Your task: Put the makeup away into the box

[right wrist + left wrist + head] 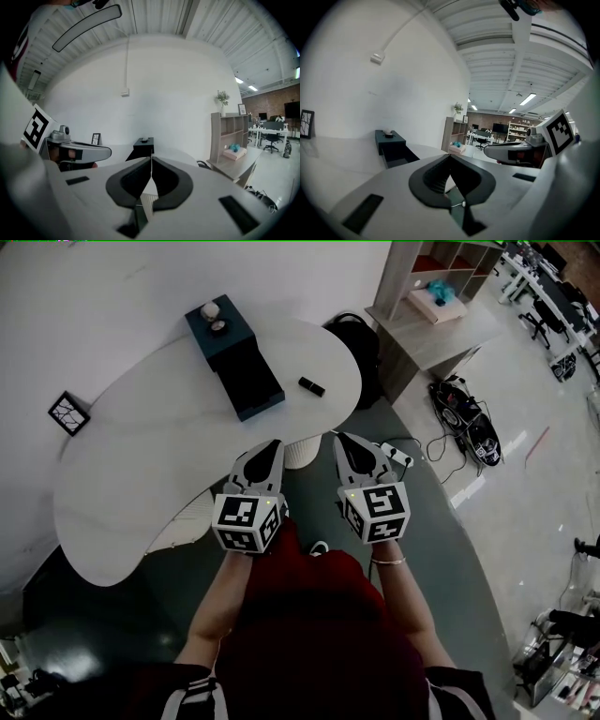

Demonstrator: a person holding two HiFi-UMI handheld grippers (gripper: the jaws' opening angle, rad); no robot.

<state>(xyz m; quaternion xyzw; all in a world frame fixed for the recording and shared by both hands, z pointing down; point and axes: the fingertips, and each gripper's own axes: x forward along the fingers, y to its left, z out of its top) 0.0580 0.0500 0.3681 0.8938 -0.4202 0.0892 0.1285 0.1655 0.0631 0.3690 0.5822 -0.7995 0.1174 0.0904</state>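
Item 1, grippers, count two. We are holding the left gripper (270,446) with its jaws pressed together at the tips; its own view is showing the left gripper (450,157) with nothing between the pads. We are holding the right gripper (151,159) the same way, jaws closed on each other and carrying nothing. In the head view the right gripper (343,439) is sitting beside the left one. Both are hovering on the near side of the box, well apart from it and touching nothing.

Item 2, box (234,357), count one. It is dark teal and standing on the white table (122,493). A lower, darker section is running from its tall end toward the grippers.

Item 3, makeup. We are counting one black tube (311,385) lying on the table just right of the box and apart from it. We are counting two small round pieces on the box's tall end: a pale one (209,310) and a darker jar (218,326) next to it. What they are exactly, we cannot tell.

Item 4, other. We are counting one black picture frame (68,412) left of the box, and one wooden shelf unit (441,296) far to its right.
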